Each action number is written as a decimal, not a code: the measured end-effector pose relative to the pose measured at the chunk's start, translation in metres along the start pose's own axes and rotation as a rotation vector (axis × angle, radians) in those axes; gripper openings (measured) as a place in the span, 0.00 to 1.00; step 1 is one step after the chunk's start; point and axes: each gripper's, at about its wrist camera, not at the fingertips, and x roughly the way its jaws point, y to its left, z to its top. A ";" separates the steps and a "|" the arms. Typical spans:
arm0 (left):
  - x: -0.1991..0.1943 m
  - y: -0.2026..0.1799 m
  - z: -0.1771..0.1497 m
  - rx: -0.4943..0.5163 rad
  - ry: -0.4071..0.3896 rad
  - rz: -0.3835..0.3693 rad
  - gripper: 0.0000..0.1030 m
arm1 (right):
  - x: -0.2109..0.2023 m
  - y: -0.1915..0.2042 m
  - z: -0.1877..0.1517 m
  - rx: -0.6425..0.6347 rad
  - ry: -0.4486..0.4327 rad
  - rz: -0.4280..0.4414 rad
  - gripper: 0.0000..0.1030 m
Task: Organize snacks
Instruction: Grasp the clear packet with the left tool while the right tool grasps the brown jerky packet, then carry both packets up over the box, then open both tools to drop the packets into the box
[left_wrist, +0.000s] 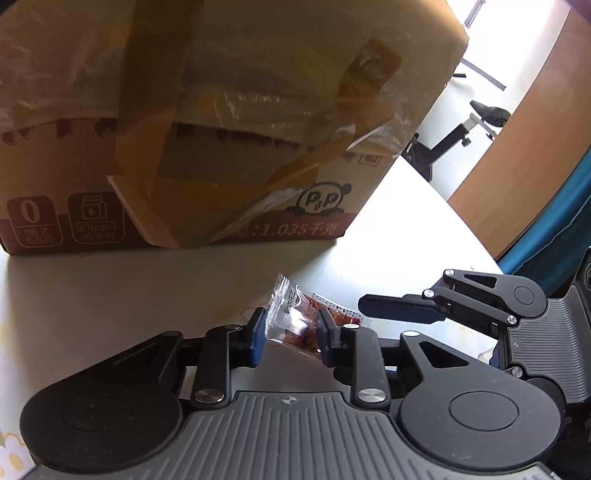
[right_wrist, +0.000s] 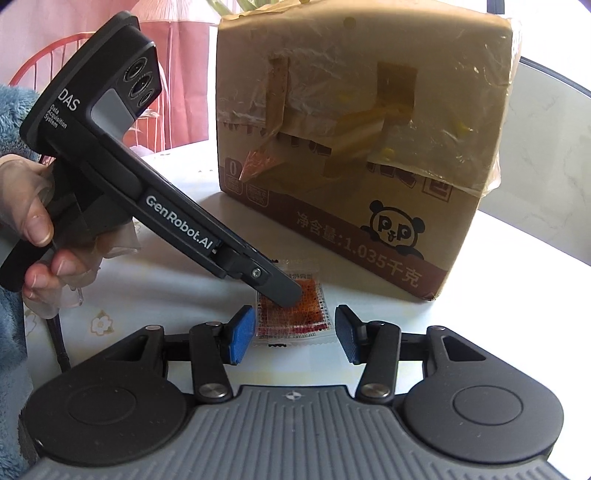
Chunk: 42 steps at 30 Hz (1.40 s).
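Observation:
My left gripper (left_wrist: 293, 338) is shut on a small clear snack packet (left_wrist: 295, 314) with red-brown contents, held just above the white table (left_wrist: 110, 295). In the right wrist view the same snack packet (right_wrist: 299, 317) shows, with the left gripper (right_wrist: 286, 291) clamped on its far half. My right gripper (right_wrist: 293, 332) is open, its blue pads on either side of the packet's near end without touching it. It shows at the right of the left wrist view (left_wrist: 402, 310). A taped cardboard box (left_wrist: 207, 122) stands just behind, also in the right wrist view (right_wrist: 369, 140).
A second red packet (right_wrist: 258, 162) sticks out of a slot in the box front. A red chair (right_wrist: 55, 70) stands at the far left. The table's rounded edge (left_wrist: 461, 221) runs at the right, with a wooden panel (left_wrist: 524, 129) beyond.

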 end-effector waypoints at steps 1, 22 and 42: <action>-0.003 0.000 0.001 -0.001 -0.009 -0.004 0.25 | -0.003 0.000 0.000 -0.001 -0.002 -0.001 0.48; -0.133 -0.042 0.051 0.075 -0.315 0.001 0.24 | -0.081 0.026 0.089 -0.206 -0.186 -0.074 0.47; -0.145 -0.021 0.169 0.047 -0.432 0.216 0.61 | -0.024 -0.042 0.202 -0.141 -0.213 -0.161 0.49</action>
